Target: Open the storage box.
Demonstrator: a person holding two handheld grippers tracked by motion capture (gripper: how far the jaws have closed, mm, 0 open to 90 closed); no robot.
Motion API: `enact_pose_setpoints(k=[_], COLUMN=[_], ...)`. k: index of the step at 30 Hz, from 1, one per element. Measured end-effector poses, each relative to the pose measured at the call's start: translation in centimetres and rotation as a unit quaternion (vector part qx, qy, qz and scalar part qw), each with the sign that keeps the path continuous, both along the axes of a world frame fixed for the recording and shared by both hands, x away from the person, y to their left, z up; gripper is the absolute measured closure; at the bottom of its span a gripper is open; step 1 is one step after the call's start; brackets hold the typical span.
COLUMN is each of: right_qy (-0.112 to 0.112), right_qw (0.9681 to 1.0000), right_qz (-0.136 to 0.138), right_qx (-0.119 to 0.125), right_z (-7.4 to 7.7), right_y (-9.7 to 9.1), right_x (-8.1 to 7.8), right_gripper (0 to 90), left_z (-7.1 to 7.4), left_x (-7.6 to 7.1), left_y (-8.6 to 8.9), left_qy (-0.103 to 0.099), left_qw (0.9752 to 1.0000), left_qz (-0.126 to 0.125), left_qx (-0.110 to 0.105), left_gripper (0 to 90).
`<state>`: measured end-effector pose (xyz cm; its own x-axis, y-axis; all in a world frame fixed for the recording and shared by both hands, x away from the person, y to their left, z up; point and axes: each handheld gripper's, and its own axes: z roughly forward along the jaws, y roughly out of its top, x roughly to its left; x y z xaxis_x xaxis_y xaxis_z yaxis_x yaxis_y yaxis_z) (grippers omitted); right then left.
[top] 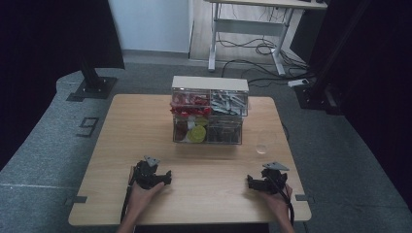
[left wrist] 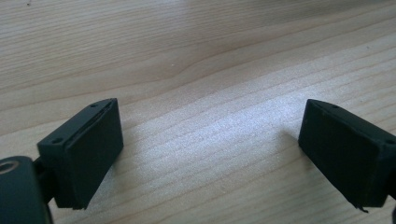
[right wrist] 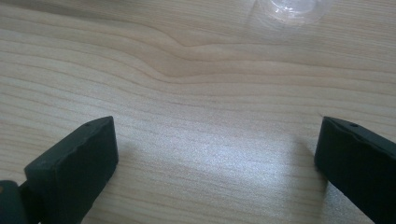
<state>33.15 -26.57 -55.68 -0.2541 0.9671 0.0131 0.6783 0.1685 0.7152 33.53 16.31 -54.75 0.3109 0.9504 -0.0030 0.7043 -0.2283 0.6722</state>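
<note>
Down at the near edge of the wooden table point(top: 121, 145), both hands rest with a gripper in each. Seen from the high view, the left gripper point(top: 167, 177) lies on the tabletop at the left, its black body topped by a grey three-cornered plate, and the right gripper point(top: 249, 182) lies at the right, well apart from it, with its cable trailing back past the person's wrist. In the left gripper view the left gripper's point(left wrist: 210, 154) two black jaws stand wide apart, low over bare wood grain, with nothing between them. The right gripper view shows the same for the right gripper point(right wrist: 217, 163): jaws spread wide, bare wood between them, nothing held. Nearest to the right gripper is a small clear cup point(top: 262, 147), which stands on the table ahead of it, toward the right edge; its lower rim also shows blurred at the top of the right gripper view point(right wrist: 292, 9), well apart from the jaws. Farther back, at the middle of the table, sits a clear drawer box point(top: 210, 83) with a pale top and four compartments: red pieces upper left, grey metal pieces upper right, yellow and red pieces lower left, dark pieces lower right. Neither gripper touches the box or the cup.
</note>
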Motion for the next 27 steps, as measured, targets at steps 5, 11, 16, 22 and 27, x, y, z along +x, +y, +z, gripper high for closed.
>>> enact_pose_setpoints(k=[5,11,16,22,27], right_qy=[-0.003,-0.006,-0.007,-0.012,-0.018], right_qw=[1.0,0.9999,0.9999,0.9999,0.9998], right_qz=[-0.004,-0.01,-0.011,-0.011,-0.001], right_qx=[0.001,0.002,0.002,0.003,0.002], right_z=[0.0,0.0,0.1,0.1,0.1], right_y=[0.0,0.0,-0.1,-0.3,-0.3], right_x=[-0.3,-0.4,-0.4,-0.4,-0.6], right_gripper=[1.5,3.9,4.6,8.6,12.5], left_z=[0.2,0.3,0.3,0.5,1.2], left_x=[-0.3,-0.7,-0.8,-1.1,-1.7], left_y=[0.3,0.4,0.8,0.9,0.9], left_qy=[0.002,0.002,-0.005,-0.016,-0.026], left_qw=[1.0,1.0,1.0,0.9997,0.9995], left_qz=[0.0,-0.004,0.006,0.016,0.007], left_qx=[0.001,-0.001,-0.004,-0.005,-0.015], left_gripper=[12.2,16.8,18.6,23.5,35.7])
